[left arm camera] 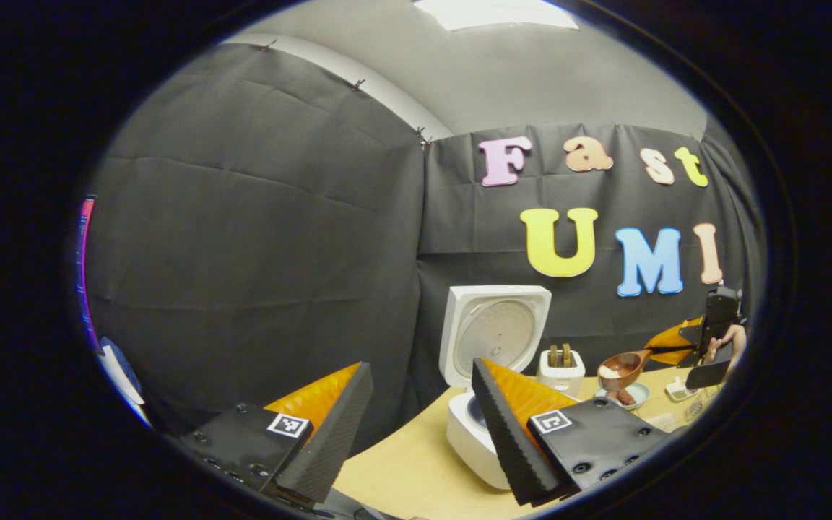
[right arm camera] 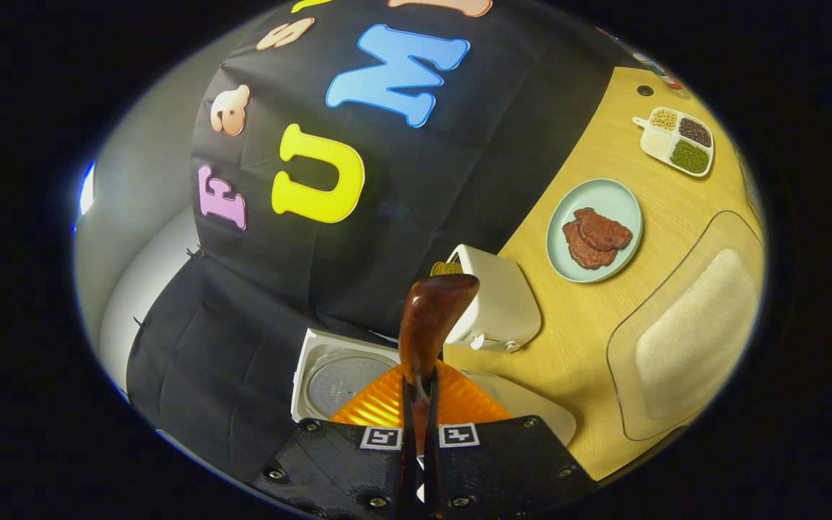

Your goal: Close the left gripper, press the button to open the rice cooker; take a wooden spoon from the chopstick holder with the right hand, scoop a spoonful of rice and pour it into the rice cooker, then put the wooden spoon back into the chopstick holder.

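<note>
The white rice cooker (left arm camera: pixel 468 433) stands open with its lid (left arm camera: pixel 495 334) upright. My left gripper (left arm camera: pixel 422 370) hovers in front of it, open and holding nothing. To the right, the wooden spoon (left arm camera: pixel 622 368) carries white rice in its bowl above the table, held by the right gripper (left arm camera: pixel 672 347). In the right gripper view, my right gripper (right arm camera: pixel 419 386) is shut on the handle of the wooden spoon (right arm camera: pixel 432 314). The spoon points toward the white chopstick holder (right arm camera: pixel 499 303), with the cooker's lid (right arm camera: pixel 340 383) just below left.
A pale green plate (right arm camera: pixel 622 202) with brown meat slices lies on the wooden table (right arm camera: pixel 589 325). A clear container of rice (right arm camera: pixel 690 336) sits to the right, and a divided tray of beans (right arm camera: pixel 676 141) farther off. The chopstick holder (left arm camera: pixel 560 370) holds other wooden utensils.
</note>
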The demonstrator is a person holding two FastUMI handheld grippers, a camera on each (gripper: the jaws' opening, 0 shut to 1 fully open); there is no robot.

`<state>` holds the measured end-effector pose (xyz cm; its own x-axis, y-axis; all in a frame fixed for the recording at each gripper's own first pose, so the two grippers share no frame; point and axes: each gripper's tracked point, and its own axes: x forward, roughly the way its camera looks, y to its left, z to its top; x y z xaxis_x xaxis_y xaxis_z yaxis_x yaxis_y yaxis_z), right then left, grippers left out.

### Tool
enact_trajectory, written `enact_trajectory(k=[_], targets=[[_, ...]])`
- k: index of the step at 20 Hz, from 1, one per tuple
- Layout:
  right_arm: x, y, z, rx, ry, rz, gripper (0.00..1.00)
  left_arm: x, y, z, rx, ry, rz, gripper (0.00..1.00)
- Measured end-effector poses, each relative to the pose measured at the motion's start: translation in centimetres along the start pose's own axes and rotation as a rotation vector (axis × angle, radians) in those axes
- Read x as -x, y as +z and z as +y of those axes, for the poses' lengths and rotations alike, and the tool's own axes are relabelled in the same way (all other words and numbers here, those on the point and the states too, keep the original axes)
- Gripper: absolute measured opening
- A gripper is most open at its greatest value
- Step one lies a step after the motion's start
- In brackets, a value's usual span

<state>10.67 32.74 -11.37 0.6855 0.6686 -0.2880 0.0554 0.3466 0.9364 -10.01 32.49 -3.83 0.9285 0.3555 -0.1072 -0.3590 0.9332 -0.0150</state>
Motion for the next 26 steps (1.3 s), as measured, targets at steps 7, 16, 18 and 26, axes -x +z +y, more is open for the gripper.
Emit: enact_trajectory(k=[7, 16, 18, 26], targets=[[-4.4, -4.8, 1.4, 0.159, -0.023, 0.064, 0.04, 1.5, -1.1, 3.4, -0.003, 0.081, 0.026, 0.94], [-9.2, -9.2, 2.5, 0.419, -0.061, 0.11, 0.04, 3.5, -1.5, 7.5, -0.017, 0.174, 0.051, 0.92], [-9.6, -9.8, 2.8, 0.515, -0.069, 0.114, 0.04, 3.8, -1.8, 8.0, -0.018, 0.188, 0.053, 0.92], [-9.5, -11.4, 4.4, 0.866, -0.064, 0.126, 0.04, 4.0, -1.7, 8.2, -0.01, 0.199, 0.056, 0.96]])
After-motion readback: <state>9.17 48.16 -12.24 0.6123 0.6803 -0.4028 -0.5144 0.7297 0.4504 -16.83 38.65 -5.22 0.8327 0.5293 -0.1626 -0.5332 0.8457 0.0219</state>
